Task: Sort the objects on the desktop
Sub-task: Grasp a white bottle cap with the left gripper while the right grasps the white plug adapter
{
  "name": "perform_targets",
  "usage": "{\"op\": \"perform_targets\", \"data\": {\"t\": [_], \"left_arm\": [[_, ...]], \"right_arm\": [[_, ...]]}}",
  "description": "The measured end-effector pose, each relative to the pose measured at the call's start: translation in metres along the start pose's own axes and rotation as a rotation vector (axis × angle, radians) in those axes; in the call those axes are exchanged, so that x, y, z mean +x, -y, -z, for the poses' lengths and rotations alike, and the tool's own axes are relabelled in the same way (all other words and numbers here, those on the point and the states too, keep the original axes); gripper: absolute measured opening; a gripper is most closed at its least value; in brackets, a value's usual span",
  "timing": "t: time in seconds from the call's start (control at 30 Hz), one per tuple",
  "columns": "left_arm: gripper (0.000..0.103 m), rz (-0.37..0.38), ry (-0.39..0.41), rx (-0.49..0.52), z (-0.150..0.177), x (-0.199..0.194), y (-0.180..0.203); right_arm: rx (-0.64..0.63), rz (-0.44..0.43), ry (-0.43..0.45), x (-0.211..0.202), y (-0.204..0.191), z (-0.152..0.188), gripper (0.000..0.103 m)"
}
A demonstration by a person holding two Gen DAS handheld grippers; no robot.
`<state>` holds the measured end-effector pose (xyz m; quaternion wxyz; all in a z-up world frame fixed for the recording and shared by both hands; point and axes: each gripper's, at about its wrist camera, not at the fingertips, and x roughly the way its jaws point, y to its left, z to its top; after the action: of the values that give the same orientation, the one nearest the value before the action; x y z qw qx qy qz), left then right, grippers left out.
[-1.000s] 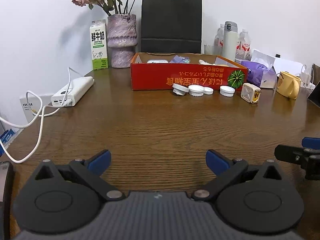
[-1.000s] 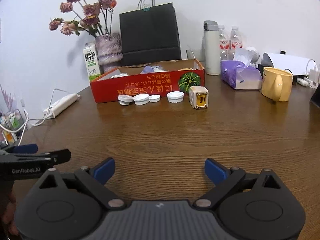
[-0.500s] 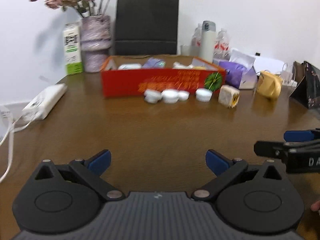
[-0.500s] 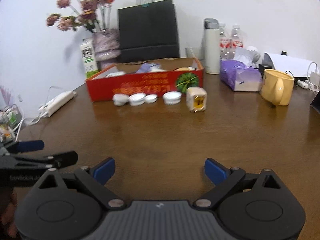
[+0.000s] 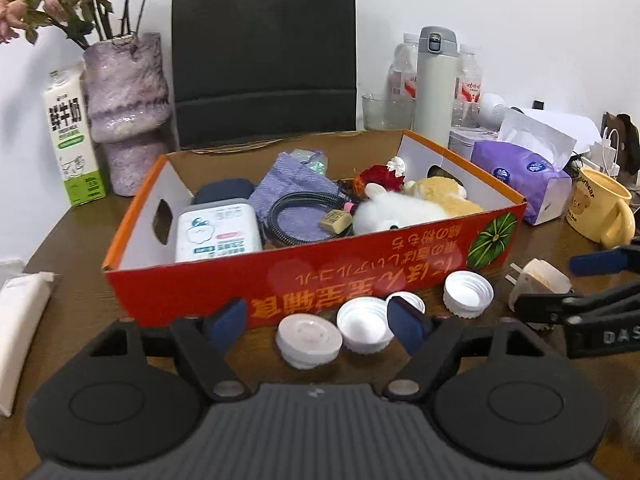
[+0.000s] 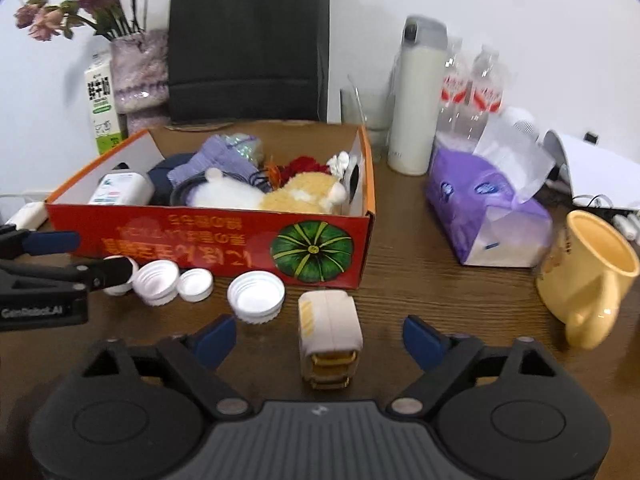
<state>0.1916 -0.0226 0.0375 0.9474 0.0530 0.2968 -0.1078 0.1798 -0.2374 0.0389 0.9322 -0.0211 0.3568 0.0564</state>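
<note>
Your right tongs (image 6: pixel 316 340) have the cream plug adapter (image 6: pixel 329 334) straight ahead between the two blue pads, standing on the counter (image 6: pixel 460 296) just in front of the red box (image 6: pixel 224 240), its long side pointing toward you. Your left tongs (image 5: pixel 318 322) face the flat white cap (image 5: pixel 309 338) and the open cap (image 5: pixel 365 326) beside it. Both tongs are closing but still wide, and neither one touches or holds anything yet.

Bright even indoor light, soft shadows, fisheye-bent dark corners, right view slightly blurred
</note>
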Motion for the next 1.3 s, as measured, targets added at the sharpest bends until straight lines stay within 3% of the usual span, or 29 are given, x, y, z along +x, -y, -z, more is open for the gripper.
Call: {"op": "perform_targets", "data": {"t": [0.03, 0.1, 0.17, 0.23, 0.27, 0.37, 0.43, 0.63, 0.73, 0.83, 0.9, 1.03, 1.17, 1.3], "left_arm": [[0.083, 0.0, 0.001, 0.026, 0.002, 0.003, 0.001], [0.083, -0.018, -0.019, 0.057, 0.008, 0.009, 0.004], [0.075, -0.016, -0.031, 0.042, 0.012, 0.012, 0.0], [0.066, 0.016, -0.031, 0.004, 0.013, 0.012, -0.006], [0.058, 0.031, -0.031, -0.009, 0.013, 0.012, -0.008], [0.044, 0.04, -0.061, -0.009, 0.015, 0.017, -0.01], [0.041, 0.057, -0.06, -0.012, 0.018, 0.013, -0.012], [0.04, 0.031, -0.017, -0.066, 0.025, -0.015, -0.018], [0.04, 0.025, 0.013, -0.112, 0.033, -0.048, -0.017], [0.04, 0.064, 0.042, -0.132, 0.049, -0.084, -0.011], [0.04, 0.104, 0.011, -0.149, 0.061, -0.098, -0.009], [0.04, 0.113, -0.035, -0.15, 0.086, -0.124, -0.002], [0.04, 0.166, -0.048, -0.142, 0.103, -0.144, 0.007], [0.04, 0.172, -0.074, -0.087, 0.121, -0.154, 0.024]], "right_arm": [[0.004, -0.008, -0.001, 0.003, 0.001, 0.0, 0.067], [0.026, -0.02, 0.0, 0.007, 0.005, 0.002, 0.067], [0.059, -0.042, -0.001, 0.011, 0.01, 0.005, 0.063], [0.086, -0.056, -0.006, 0.013, 0.013, 0.008, 0.034], [0.091, -0.057, 0.002, 0.013, 0.014, 0.008, 0.031], [0.117, -0.064, 0.033, 0.01, 0.017, 0.013, 0.031], [0.115, -0.06, 0.036, 0.009, 0.016, 0.014, 0.031], [0.091, -0.036, 0.058, 0.005, 0.011, 0.017, 0.031], [0.081, -0.038, 0.083, -0.002, 0.008, 0.016, 0.031], [0.074, -0.05, 0.112, -0.011, 0.003, 0.015, 0.031], [0.068, -0.07, 0.125, -0.017, 0.0, 0.018, 0.031], [0.092, -0.111, 0.088, -0.037, -0.005, 0.034, 0.031], [0.062, -0.114, 0.09, -0.07, -0.022, 0.066, 0.031], [0.055, -0.121, 0.074, -0.101, -0.03, 0.1, 0.031]]}}
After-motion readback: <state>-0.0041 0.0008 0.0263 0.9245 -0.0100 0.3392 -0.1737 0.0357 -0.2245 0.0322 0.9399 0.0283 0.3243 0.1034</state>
